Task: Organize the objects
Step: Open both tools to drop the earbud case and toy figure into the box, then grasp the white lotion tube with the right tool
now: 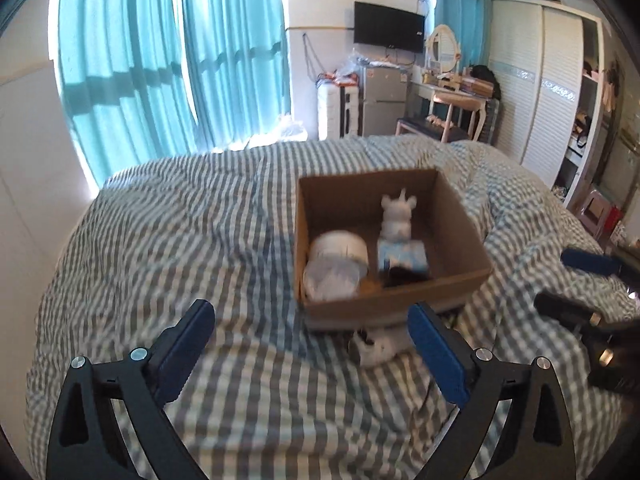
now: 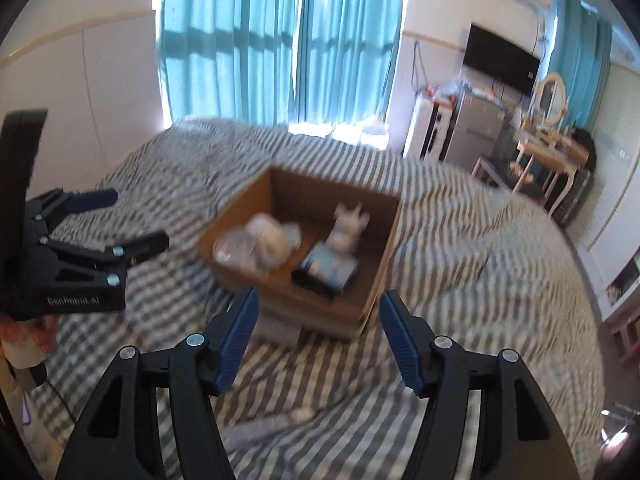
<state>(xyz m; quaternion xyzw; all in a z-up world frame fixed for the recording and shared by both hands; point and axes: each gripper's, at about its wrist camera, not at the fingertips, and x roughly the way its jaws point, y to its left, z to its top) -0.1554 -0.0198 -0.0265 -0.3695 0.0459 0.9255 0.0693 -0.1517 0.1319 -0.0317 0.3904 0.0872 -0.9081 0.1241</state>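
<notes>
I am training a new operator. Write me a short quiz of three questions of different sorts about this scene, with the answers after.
1. True or false: the left gripper is shut on something.
2. Multiple choice: where does the white unicorn figure stand? A) on the striped bedcover B) inside the cardboard box C) on the dressing table
3. Fill in: the light blue packet lies in the box just in front of the ______.

Key
1. False. Its jaws stand wide apart with nothing between them; the right gripper is open too.
2. B.
3. Unicorn figure, on the side nearer the grippers.
</notes>
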